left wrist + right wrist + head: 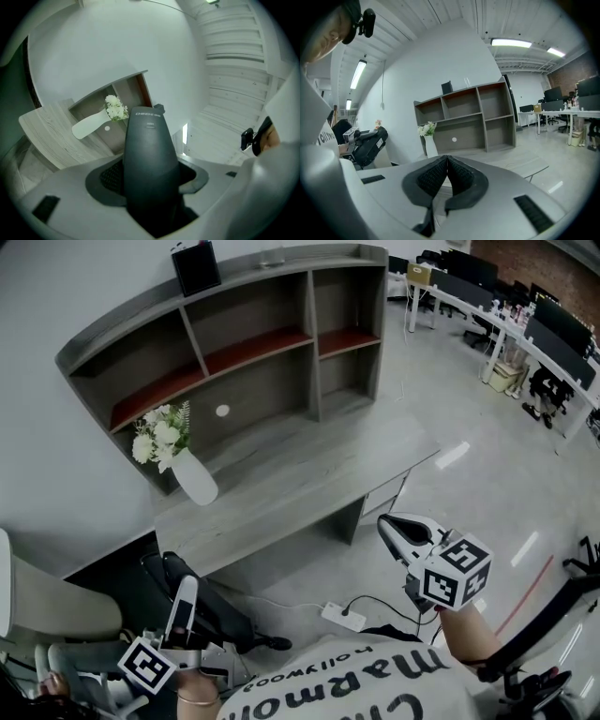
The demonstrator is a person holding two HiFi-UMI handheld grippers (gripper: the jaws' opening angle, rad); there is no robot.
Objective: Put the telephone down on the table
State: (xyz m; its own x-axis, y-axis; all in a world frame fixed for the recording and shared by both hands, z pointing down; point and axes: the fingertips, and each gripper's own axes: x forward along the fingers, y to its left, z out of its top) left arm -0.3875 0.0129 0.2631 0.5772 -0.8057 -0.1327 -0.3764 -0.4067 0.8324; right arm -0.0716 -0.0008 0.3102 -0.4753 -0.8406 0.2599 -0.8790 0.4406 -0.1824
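Telephone (149, 140) betw. L tool (149, 180) pads

one telephone (150, 159), one vase (195, 480), one table (314, 474)

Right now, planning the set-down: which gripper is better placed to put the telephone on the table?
Left: the left gripper already holds the telephone in its jaws; the right gripper is shut and empty.
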